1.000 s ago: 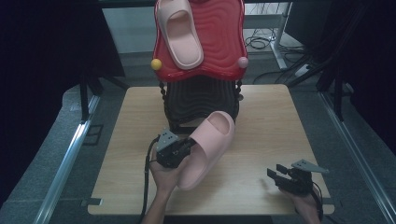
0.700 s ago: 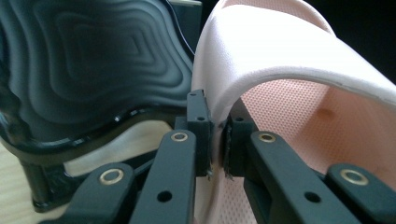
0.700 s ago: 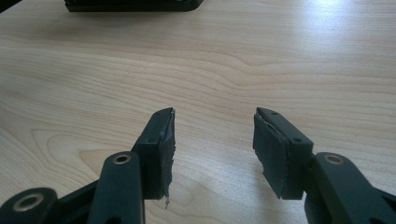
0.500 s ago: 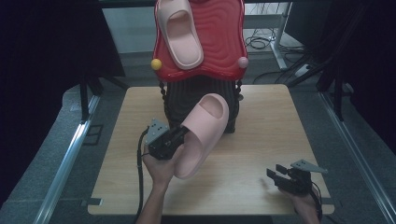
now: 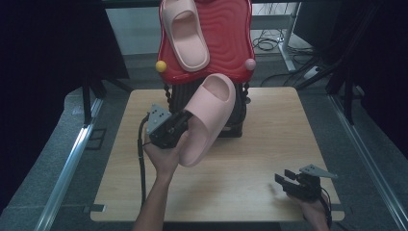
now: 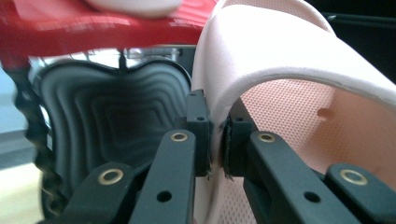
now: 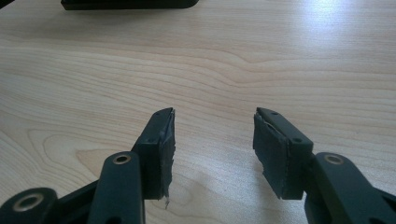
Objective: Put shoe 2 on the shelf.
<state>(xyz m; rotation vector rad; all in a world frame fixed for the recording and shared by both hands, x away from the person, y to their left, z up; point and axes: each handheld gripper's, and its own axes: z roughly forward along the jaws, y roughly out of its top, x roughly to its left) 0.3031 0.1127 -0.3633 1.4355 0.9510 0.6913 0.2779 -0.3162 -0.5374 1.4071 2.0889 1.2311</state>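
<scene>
Light wood tabletop (image 5: pixel 269 144) on grey floor (image 5: pixel 57 159). Black curtains (image 5: pixel 43 43) at 9 and 3 o'clock. Cables (image 5: pixel 269 44) on floor at 1 o'clock. Bright light at 12.

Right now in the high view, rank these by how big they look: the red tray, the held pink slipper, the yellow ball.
1. red tray
2. held pink slipper, pinched by the left gripper
3. yellow ball

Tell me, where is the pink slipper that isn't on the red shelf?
In the high view, the pink slipper is lifted above the table's middle, pinched by the left gripper, just below the red shelf.
</scene>
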